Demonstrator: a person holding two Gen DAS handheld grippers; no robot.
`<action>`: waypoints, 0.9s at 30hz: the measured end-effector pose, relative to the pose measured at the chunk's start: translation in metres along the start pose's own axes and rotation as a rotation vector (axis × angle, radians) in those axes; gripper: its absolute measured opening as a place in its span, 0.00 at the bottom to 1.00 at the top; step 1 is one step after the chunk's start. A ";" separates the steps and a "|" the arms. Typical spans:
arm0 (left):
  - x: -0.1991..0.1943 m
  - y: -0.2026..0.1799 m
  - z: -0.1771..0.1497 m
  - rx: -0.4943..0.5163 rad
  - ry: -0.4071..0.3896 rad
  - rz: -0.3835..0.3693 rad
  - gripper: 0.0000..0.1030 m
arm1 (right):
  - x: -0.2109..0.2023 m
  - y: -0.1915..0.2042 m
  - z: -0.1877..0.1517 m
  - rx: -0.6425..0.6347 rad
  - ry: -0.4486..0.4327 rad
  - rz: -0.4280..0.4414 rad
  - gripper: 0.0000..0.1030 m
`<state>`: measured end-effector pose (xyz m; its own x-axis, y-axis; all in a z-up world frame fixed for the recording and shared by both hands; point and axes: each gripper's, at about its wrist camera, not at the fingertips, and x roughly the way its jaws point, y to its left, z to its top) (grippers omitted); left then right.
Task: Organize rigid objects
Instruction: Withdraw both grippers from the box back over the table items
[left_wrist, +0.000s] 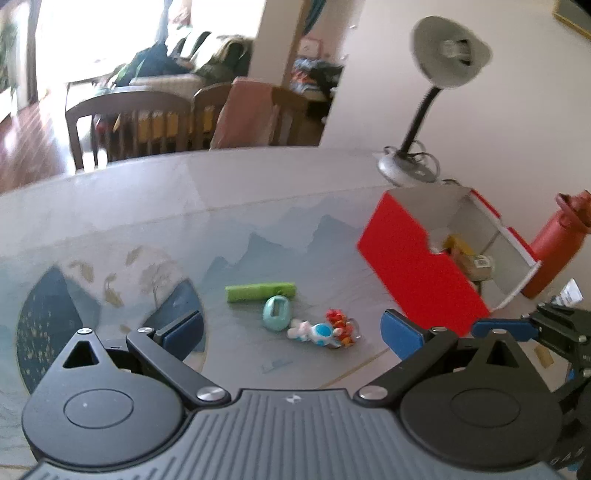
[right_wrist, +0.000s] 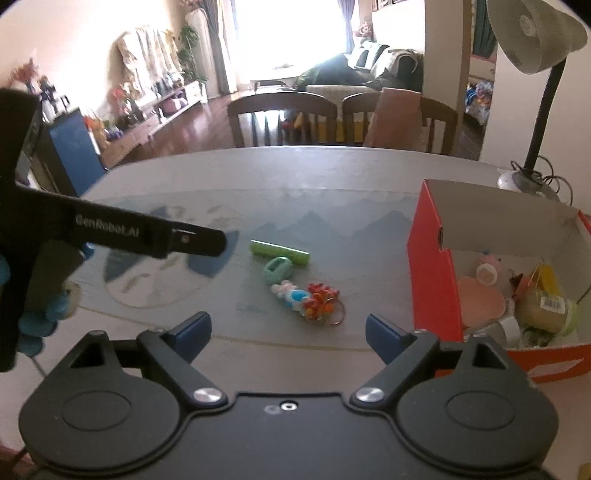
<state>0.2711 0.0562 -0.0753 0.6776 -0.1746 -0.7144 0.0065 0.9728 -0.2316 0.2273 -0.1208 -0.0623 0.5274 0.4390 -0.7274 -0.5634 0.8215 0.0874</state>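
While jaws apart, toys (right_wrist: 299, 280) ahead, untouched.

"GenRobot.AI" in pale letters on the left gripper (right_wrist: 110, 230), barcode label on jar (right_wrist: 546, 308) unreadable

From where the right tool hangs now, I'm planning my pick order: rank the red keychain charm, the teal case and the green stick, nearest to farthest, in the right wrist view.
1. Red keychain charm, nearest the right tool.
2. Teal case, behind it, left.
3. Green stick, farthest back.
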 end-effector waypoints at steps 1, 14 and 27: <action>0.004 0.005 0.000 -0.016 0.008 0.004 1.00 | 0.005 0.000 0.000 0.000 0.003 -0.001 0.88; 0.060 0.025 -0.003 -0.071 0.045 0.031 1.00 | 0.066 -0.024 0.005 0.101 0.040 -0.060 0.83; 0.094 0.029 -0.009 -0.051 0.056 0.033 0.99 | 0.101 -0.035 -0.001 0.148 0.086 -0.047 0.68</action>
<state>0.3289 0.0668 -0.1551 0.6345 -0.1526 -0.7577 -0.0533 0.9693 -0.2399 0.2992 -0.1057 -0.1394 0.4912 0.3716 -0.7878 -0.4367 0.8876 0.1464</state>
